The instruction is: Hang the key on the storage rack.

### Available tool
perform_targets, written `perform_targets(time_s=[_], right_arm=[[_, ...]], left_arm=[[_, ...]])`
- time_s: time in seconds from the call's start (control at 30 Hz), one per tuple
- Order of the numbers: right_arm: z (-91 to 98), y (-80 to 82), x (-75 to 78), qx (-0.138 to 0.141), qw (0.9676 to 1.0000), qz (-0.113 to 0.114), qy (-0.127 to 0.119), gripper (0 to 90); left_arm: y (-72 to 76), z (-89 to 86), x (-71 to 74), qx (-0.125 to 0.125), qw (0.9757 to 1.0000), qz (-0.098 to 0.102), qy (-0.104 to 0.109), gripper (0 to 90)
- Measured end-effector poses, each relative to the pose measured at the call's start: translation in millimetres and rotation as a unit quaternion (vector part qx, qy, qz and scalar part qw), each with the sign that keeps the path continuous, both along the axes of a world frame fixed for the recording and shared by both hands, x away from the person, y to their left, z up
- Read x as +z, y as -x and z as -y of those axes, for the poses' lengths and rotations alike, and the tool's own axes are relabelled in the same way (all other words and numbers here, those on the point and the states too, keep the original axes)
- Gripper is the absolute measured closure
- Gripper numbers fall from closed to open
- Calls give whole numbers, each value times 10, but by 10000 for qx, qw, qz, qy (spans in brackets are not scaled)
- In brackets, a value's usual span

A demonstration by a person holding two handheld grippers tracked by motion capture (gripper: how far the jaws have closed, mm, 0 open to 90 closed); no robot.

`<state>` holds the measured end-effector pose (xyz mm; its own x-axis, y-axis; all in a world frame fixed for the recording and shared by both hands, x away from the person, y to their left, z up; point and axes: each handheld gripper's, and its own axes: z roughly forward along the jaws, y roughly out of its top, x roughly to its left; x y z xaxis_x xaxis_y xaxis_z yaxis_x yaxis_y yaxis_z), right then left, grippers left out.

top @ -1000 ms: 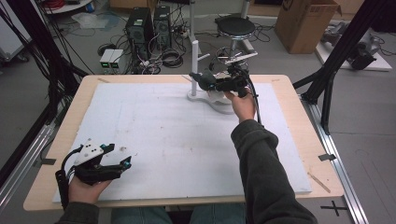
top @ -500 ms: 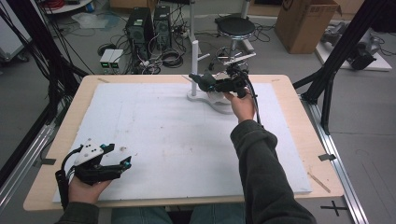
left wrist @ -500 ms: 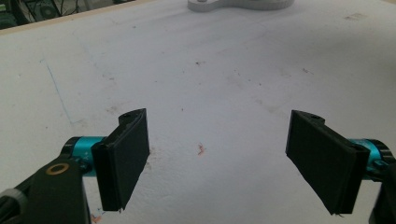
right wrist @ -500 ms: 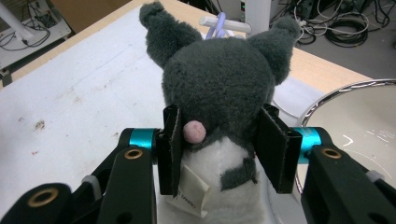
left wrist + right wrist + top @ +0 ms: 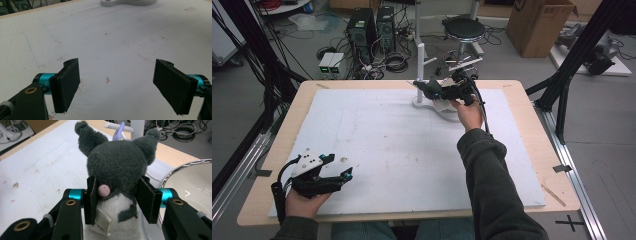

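A grey and white plush toy (image 5: 117, 162) with two ears and a pink spot is held just above the mat at the far side of the table. My right gripper (image 5: 118, 200) is shut on it, with a pad pressed into each side of its body. In the high view the plush toy (image 5: 424, 87) hangs in the right gripper (image 5: 433, 91) next to a white stand (image 5: 420, 62). My left gripper (image 5: 343, 176) rests near the front left corner of the mat. Its jaws stand wide open in the left gripper view, and the left gripper (image 5: 120, 85) has nothing between its pads.
A white bowl (image 5: 190, 185) with a shiny rim sits just right of the plush. The white stand's post (image 5: 137, 126) carries a peg with a purple loop (image 5: 119, 132). A white mat (image 5: 387, 145) covers the wooden table (image 5: 542, 150). Beyond the table lie cables, computers and a stool.
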<state>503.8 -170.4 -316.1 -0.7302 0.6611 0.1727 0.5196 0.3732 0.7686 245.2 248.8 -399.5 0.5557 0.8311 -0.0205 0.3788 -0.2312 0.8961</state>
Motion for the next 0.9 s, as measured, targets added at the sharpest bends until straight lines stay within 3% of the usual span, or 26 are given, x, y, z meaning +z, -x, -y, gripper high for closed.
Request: perform_targets(time_s=[0.9], right_arm=[[-148,-50,-107,21,9990,-21,437,526]], left_arm=[[-22,21,-1,22,10000,-17,14,218]])
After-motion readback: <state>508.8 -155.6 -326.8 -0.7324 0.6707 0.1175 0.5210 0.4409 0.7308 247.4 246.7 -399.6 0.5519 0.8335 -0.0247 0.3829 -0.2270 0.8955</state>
